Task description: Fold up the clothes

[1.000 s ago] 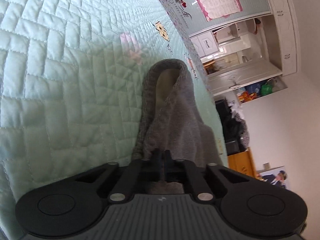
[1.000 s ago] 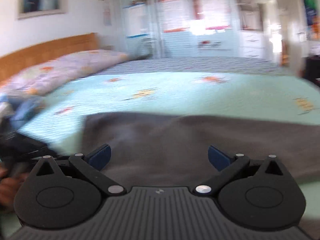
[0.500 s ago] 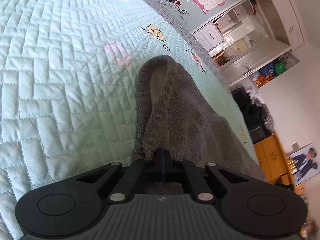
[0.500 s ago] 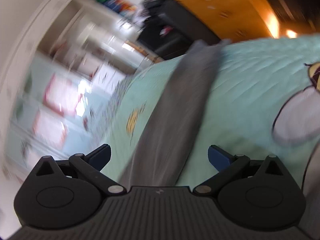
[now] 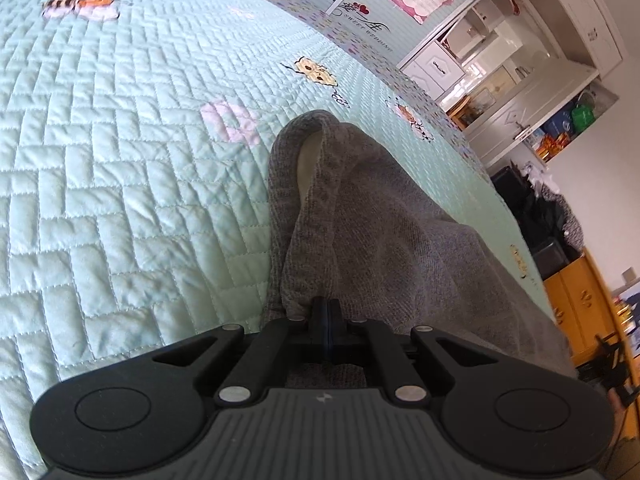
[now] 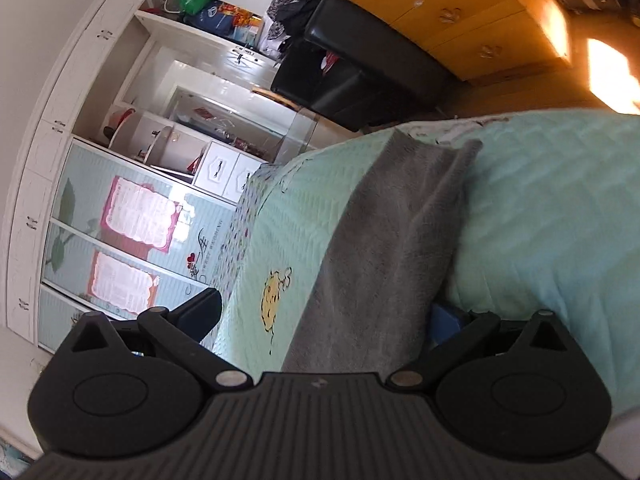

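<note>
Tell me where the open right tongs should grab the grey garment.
Grip the grey garment at its near edge, where the cloth already runs between the open right tongs. Come in level from the bed's side, one finger under and one over, since it lies flat on the quilt.

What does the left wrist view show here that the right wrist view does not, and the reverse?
Left wrist only: the left gripper shut on a bunched edge of the grey garment, with bee prints on the quilt. Right wrist only: the right gripper open, the garment running between its fingers, a black chest beyond the bed. Both: the mint quilted bedspread, the garment, the white wardrobe.
</note>
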A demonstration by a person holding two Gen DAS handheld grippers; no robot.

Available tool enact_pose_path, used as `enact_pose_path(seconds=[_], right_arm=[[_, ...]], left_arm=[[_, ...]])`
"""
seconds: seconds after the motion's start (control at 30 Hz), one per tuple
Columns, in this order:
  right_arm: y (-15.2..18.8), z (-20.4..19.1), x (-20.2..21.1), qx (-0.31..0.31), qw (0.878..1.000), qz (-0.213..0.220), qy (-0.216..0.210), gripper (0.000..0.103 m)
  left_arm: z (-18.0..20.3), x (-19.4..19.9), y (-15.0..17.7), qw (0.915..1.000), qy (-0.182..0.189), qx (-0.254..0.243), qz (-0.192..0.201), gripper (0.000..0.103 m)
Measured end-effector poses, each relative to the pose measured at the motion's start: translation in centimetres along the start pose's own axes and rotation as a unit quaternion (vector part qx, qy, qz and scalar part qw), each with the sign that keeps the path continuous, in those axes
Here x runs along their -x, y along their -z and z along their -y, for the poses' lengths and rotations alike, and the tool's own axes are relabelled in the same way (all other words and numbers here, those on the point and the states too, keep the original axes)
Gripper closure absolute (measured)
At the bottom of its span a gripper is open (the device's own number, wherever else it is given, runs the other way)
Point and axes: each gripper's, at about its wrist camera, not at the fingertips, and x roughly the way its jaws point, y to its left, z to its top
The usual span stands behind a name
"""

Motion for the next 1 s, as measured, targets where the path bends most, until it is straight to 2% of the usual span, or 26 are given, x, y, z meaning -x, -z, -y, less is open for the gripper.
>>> enact_pose_path(seconds=[0.1, 0.17, 0.2, 0.27, 0.3, 0.33, 0.4, 0.43, 0.47, 0.53, 0.6, 0.67, 0.73, 0.83, 0.9, 0.97, 1.0], right_arm=[[-1.6, -0.9, -1.8, 0.036, 0.999, -0.03, 0.004, 0.0], [-2.6, -1.5, -3.5, 0.096, 0.992, -0.08, 0.009, 0.0], [-2.8, -2.0, -3.8, 0.128, 0.987, -0.096, 0.016, 0.004], [-3.1, -3.0, -4.4, 0.192, 0.973, -0.126, 0.03, 0.037], [-3.0, -3.4, -4.4, 0.219, 0.966, -0.135, 0.037, 0.07], [-3.0, -3.7, -4.3, 0.239, 0.96, -0.142, 0.039, 0.092], [-2.8, -4.7, -3.6, 0.288, 0.947, -0.141, 0.034, 0.092], [-2.4, -5.7, -3.1, 0.325, 0.936, -0.131, 0.03, 0.098], [-2.0, -6.7, -2.6, 0.362, 0.924, -0.121, 0.025, 0.098], [-1.8, -9.2, -1.6, 0.435, 0.896, -0.089, 0.004, 0.098], [-2.1, -10.9, -1.2, 0.51, 0.859, -0.055, -0.004, 0.098], [-3.4, -10.4, -2.5, 0.53, 0.846, -0.05, 0.021, 0.098], [-4.9, -7.6, -4.5, 0.514, 0.852, -0.072, 0.065, 0.097], [-6.2, -2.6, -5.8, 0.454, 0.877, -0.127, 0.088, 0.09], [-7.0, -1.3, -5.4, 0.421, 0.897, -0.114, 0.075, 0.088], [-7.6, -1.1, -5.4, 0.409, 0.903, -0.103, 0.085, 0.088], [-7.8, -1.3, -5.5, 0.411, 0.902, -0.096, 0.095, 0.088]], left_arm=[[-0.1, 0.2, 0.1, 1.0, -0.004, -0.004, 0.0, 0.1], [-0.1, 0.3, 0.2, 0.9999, -0.008, -0.008, 0.001, 0.1], [0.0, 0.4, 0.3, 0.9999, -0.01, -0.011, 0.002, 0.1], [0.1, 0.5, 0.5, 0.9997, -0.016, -0.019, 0.005, 0.1], [0.2, 0.5, 0.6, 0.9995, -0.02, -0.022, 0.006, 0.1], [0.3, 0.5, 0.6, 0.9994, -0.023, -0.026, 0.007, 0.1], [0.6, 0.5, 0.7, 0.999, -0.03, -0.032, 0.008, 0.1], [0.8, 0.5, 0.7, 0.9988, -0.034, -0.035, 0.009, 0.1], [1.0, 0.5, 0.8, 0.9985, -0.038, -0.038, 0.01, 0.1], [1.3, 0.7, 0.9, 0.9978, -0.048, -0.046, 0.011, 0.1], [1.8, 0.6, 0.9, 0.997, -0.056, -0.052, 0.011, 0.1], [2.1, 0.7, 1.1, 0.9965, -0.063, -0.054, 0.013, 0.1], [2.4, 0.7, 1.3, 0.9958, -0.069, -0.059, 0.015, 0.1], [3.0, 0.8, 1.4, 0.9946, -0.078, -0.067, 0.015, 0.1], [3.4, 0.6, 1.3, 0.9941, -0.082, -0.069, 0.014, 0.1], [3.6, 0.5, 1.3, 0.994, -0.083, -0.071, 0.013, 0.1], [3.7, 0.5, 1.3, 0.994, -0.083, -0.071, 0.013, 0.1]])
